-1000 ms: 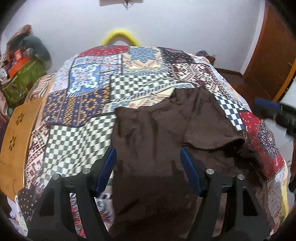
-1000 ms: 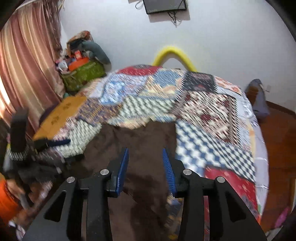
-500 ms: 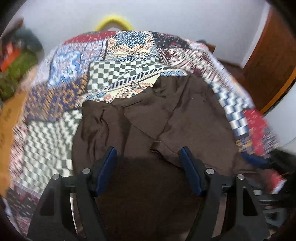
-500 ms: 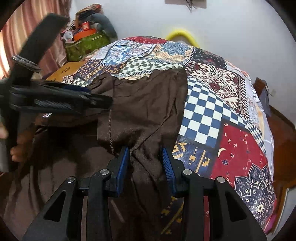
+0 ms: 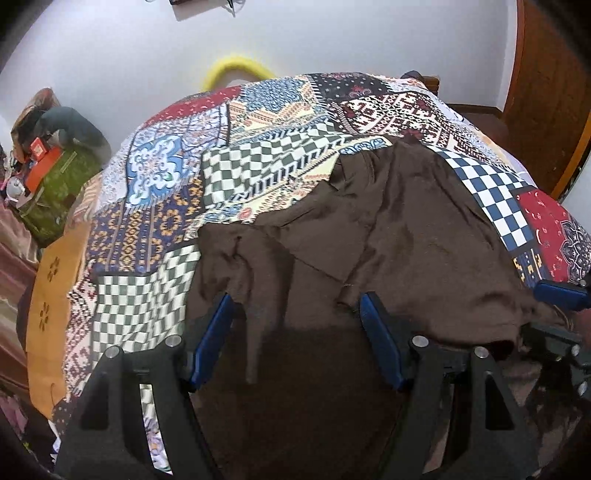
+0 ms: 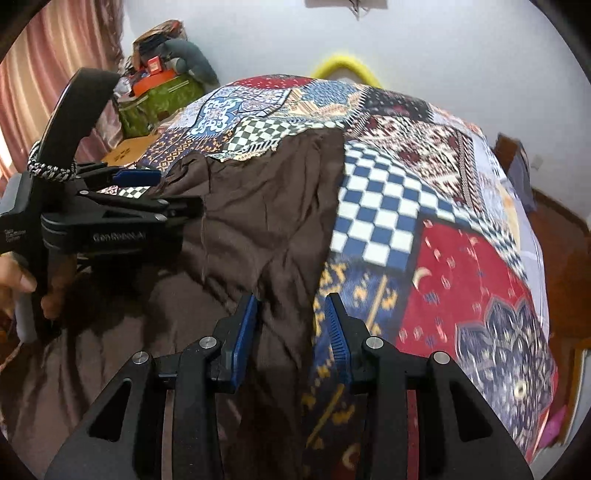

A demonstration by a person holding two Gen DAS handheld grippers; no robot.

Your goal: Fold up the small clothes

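I saw a brown garment (image 5: 388, 229) rumpled on the patchwork bedspread (image 5: 258, 162) beneath a white wall (image 5: 332, 33); left gripper (image 5: 295, 321) and right gripper (image 6: 291, 317) fingers spread, pinching nothing.

A home bedroom: patchwork bedspread (image 5: 280, 162), pink curtain (image 6: 22, 74), wooden door (image 5: 546, 74), cluttered belongings (image 6: 162, 85).

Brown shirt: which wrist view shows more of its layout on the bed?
The left wrist view: the brown shirt spreads across the patchwork bedspread with its folds visible. The right wrist view shows mainly its right edge.
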